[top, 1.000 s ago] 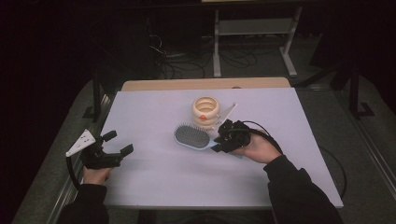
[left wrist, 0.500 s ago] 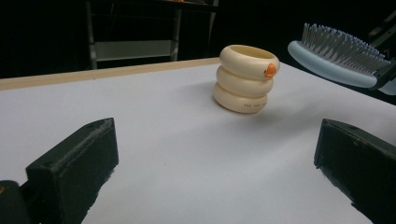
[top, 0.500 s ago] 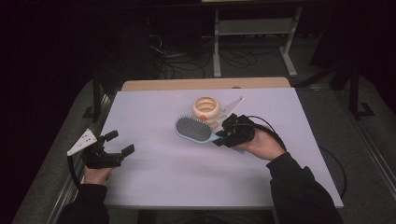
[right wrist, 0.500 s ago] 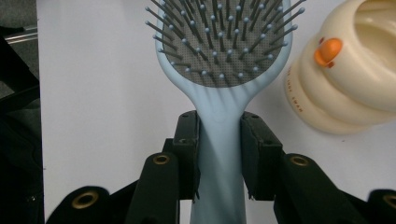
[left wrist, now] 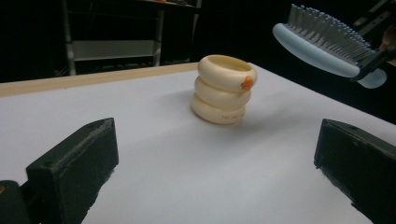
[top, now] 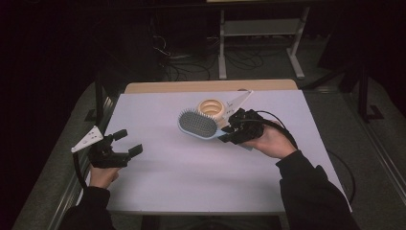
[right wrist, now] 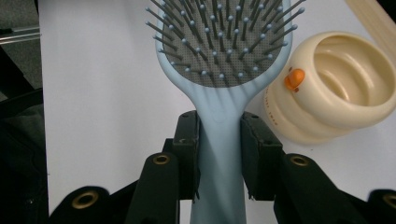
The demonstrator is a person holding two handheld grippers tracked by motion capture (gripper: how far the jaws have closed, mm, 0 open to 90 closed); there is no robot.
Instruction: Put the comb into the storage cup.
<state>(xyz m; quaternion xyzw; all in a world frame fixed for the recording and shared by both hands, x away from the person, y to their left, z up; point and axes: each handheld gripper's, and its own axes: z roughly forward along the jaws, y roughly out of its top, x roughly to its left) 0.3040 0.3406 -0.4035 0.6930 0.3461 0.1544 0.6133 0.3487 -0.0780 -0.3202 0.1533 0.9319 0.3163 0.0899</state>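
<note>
Right gripper [top: 233, 130] jaws clamp hairbrush [right wrist: 219, 70] handle; brush aloft beside cream holder [top: 211, 109]. Tip handle down, centre over opening, lower slowly. Left gripper [top: 125, 142] jaws wide, idle above surface [top: 191, 177].

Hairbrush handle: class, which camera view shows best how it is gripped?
The right gripper view: the right gripper clamps the pale blue hairbrush by its handle, pads on both sides. The high view shows the brush small, lifted beside the cream duck-faced cup. The left gripper view shows its bristled head from the side.
</note>
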